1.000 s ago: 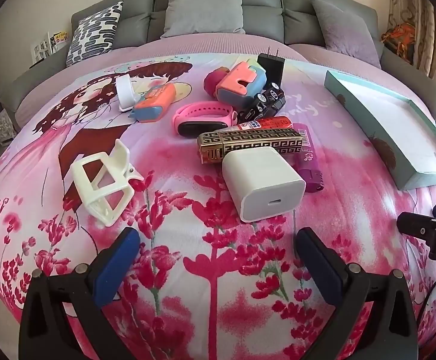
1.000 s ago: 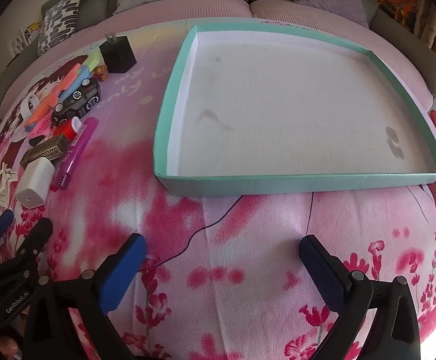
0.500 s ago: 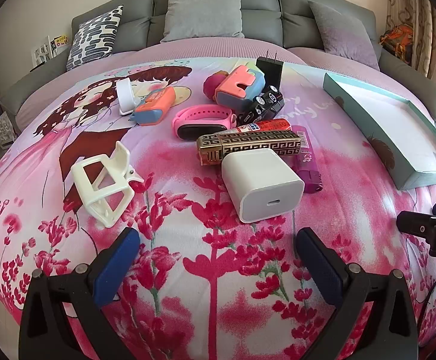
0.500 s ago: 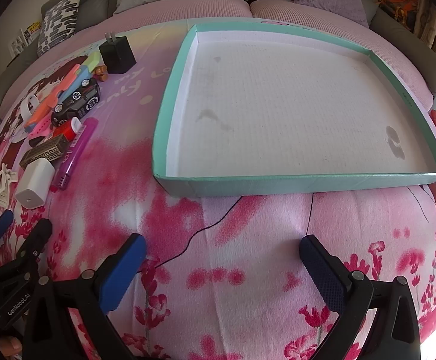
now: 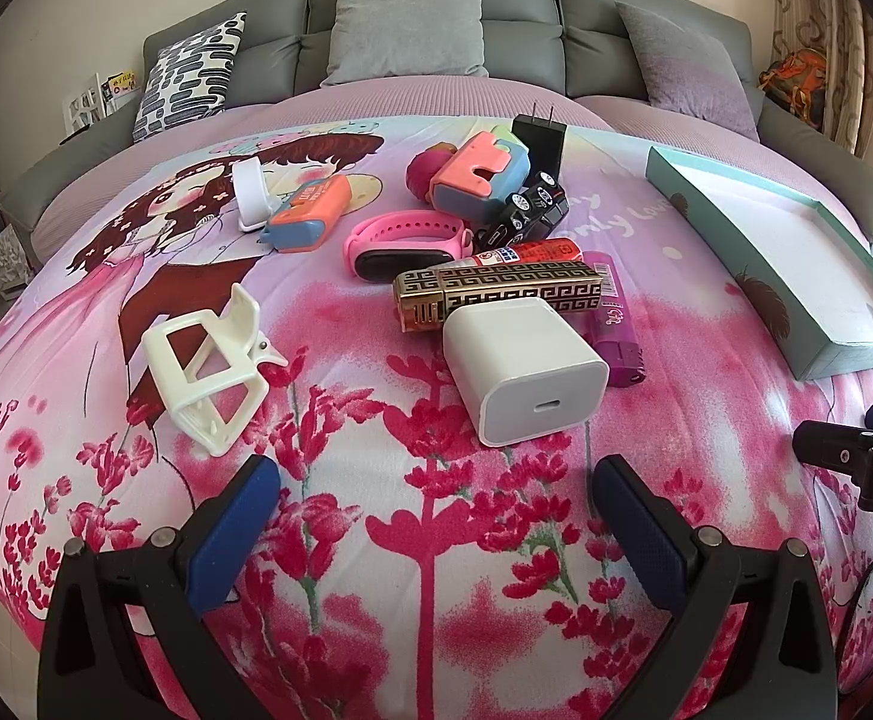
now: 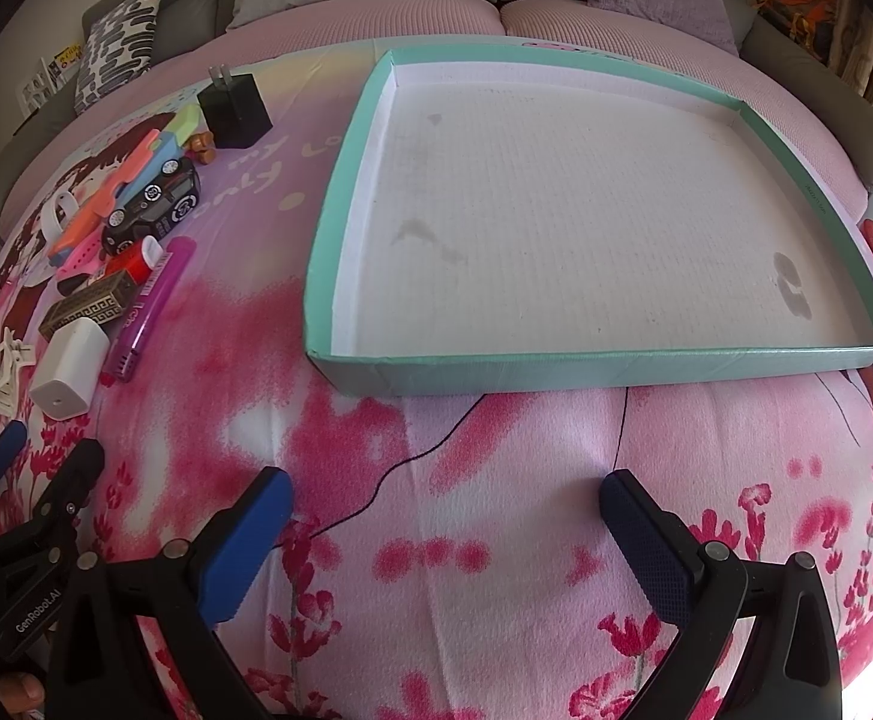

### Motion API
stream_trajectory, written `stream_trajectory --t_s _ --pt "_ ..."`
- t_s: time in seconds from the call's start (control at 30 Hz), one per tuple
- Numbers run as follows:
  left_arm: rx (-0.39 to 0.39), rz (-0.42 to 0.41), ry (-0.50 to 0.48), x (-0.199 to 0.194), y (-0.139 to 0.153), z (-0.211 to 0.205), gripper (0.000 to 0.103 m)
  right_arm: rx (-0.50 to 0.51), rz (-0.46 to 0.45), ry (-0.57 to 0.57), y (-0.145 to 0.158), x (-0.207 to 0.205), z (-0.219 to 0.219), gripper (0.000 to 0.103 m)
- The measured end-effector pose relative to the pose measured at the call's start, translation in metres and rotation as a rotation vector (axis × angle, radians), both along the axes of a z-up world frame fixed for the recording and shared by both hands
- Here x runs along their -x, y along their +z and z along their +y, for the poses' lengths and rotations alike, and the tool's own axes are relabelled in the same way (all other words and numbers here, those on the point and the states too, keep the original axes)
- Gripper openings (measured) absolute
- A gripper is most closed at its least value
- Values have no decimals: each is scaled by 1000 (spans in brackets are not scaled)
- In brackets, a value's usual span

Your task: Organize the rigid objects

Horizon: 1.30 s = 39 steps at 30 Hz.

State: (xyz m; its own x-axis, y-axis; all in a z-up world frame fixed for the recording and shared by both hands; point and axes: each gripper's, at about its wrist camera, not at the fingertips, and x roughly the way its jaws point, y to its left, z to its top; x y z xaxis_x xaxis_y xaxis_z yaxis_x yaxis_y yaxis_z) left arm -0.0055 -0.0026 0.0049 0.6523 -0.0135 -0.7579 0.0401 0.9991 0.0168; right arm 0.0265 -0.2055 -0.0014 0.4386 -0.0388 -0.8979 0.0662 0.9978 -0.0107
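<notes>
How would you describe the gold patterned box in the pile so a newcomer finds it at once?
Start at the teal tray on the pink floral bedspread and look left to the cluster of small items. At its near edge sits a white charger cube; the gold patterned box lies lengthwise right behind it. It alone carries a metallic gold-and-black Greek-key pattern, unlike the red tube and purple lighter beside it.

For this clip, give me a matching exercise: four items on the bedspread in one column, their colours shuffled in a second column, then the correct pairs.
Things:
1. USB charger cube
2. wristband
3. shallow box
4. plug adapter with upright prongs

Colours:
A. teal
B. black
C. white
D. pink

Pairs: 1-C, 2-D, 3-A, 4-B
</notes>
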Motion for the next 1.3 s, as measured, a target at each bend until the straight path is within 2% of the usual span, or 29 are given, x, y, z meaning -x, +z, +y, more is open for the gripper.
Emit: stream_trajectory --t_s 1.3 --pt "1 -6 0 3 -2 0 103 -1 -2 0 -1 0 0 103"
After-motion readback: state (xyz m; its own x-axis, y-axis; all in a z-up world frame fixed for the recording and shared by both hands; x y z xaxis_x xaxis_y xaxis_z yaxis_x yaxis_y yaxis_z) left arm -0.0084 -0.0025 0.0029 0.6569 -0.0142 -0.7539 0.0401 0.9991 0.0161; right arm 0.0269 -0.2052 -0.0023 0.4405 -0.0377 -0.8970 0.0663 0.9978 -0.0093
